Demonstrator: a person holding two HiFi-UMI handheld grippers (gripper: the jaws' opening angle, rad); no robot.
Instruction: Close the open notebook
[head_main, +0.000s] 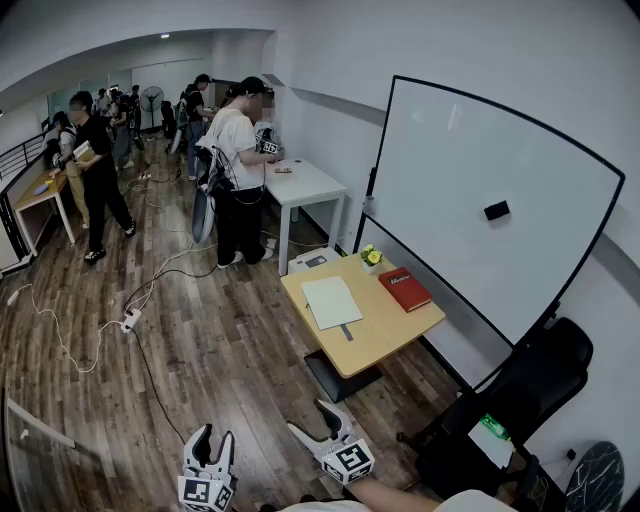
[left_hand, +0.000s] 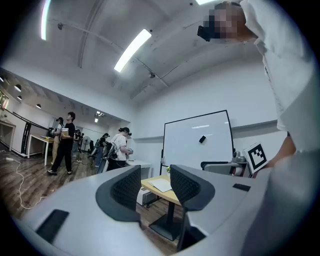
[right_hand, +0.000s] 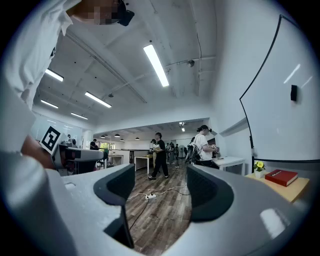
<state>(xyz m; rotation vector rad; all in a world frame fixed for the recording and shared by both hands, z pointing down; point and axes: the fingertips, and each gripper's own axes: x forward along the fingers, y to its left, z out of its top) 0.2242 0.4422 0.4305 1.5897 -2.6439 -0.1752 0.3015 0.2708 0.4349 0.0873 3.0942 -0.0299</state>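
The notebook lies flat with a white page up on a small wooden table in the middle of the head view. Beside it are a red book and a small pot of yellow flowers. Both grippers are held low, well short of the table. My left gripper has its jaws apart with nothing between them; in its own view the notebook shows far off through the gap. My right gripper is wide open and empty, and in its view the red book sits at the right edge.
A large whiteboard stands behind the table and a black office chair is at the right. A person stands at a white desk further back, with more people beyond. A power strip and cables lie on the wooden floor.
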